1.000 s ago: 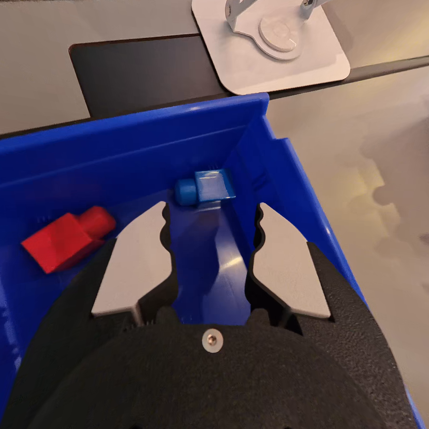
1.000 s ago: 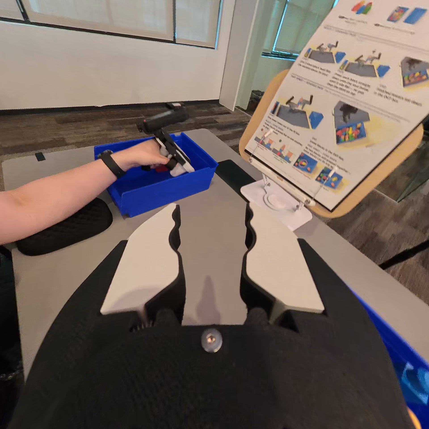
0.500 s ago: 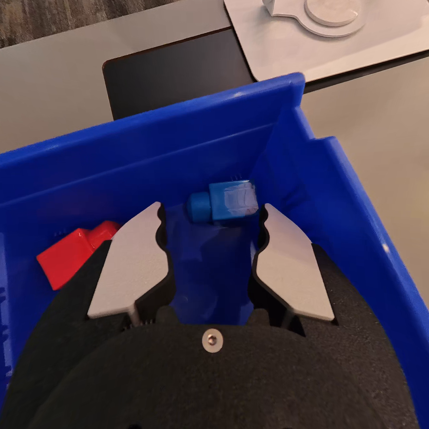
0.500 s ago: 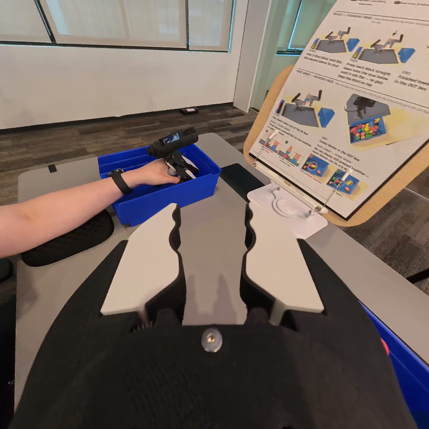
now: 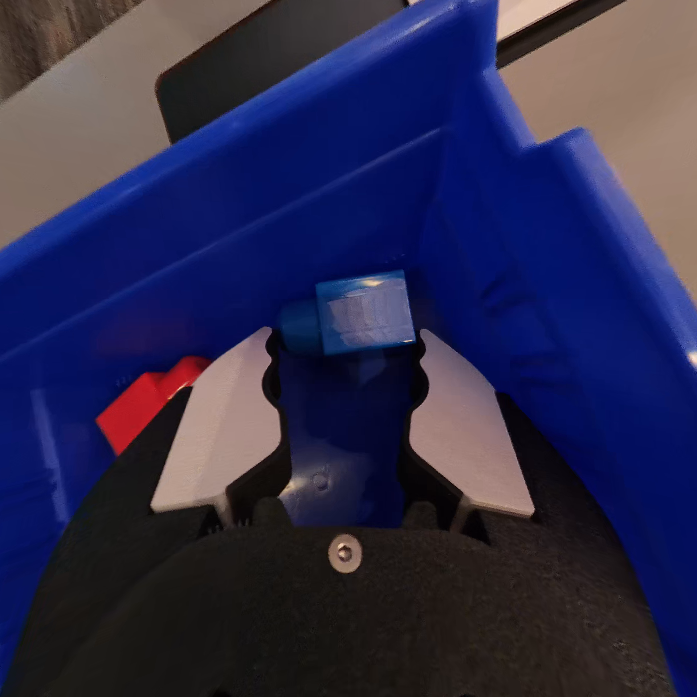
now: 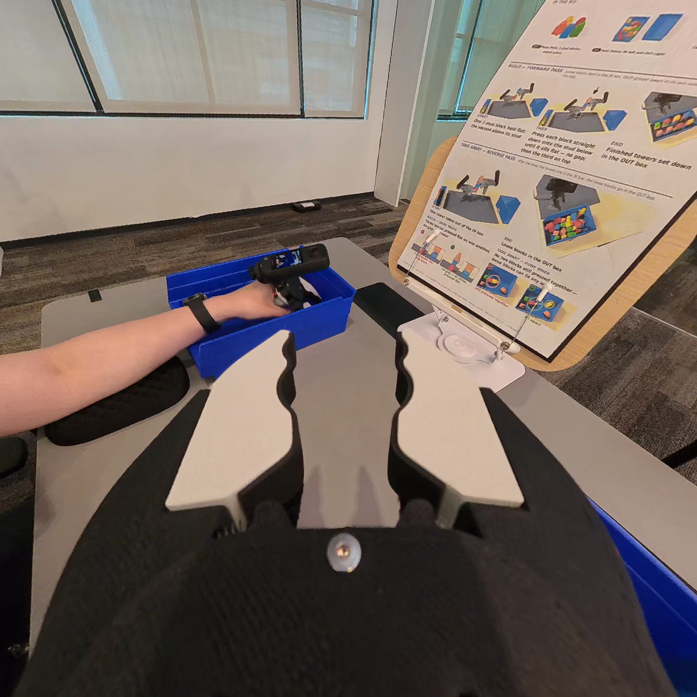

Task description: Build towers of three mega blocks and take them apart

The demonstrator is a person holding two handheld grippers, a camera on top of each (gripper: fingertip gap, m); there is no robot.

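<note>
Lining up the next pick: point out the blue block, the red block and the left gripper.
blue block [image 5: 367, 317], left wrist view, its square side face.
red block [image 5: 141, 405], left wrist view, its visible body.
left gripper [image 5: 345, 339], left wrist view, midway between its open fingertips.

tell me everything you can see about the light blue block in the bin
The light blue block is a glossy plastic one-stud mega block: a cube body with a round stud pointing left, so it lies on its side. A pale reflection covers its upper face. It rests on the floor of the blue bin, near the far wall and right corner. The left gripper is open, with its fingertips just short of the block; contact isn't clear.
</note>
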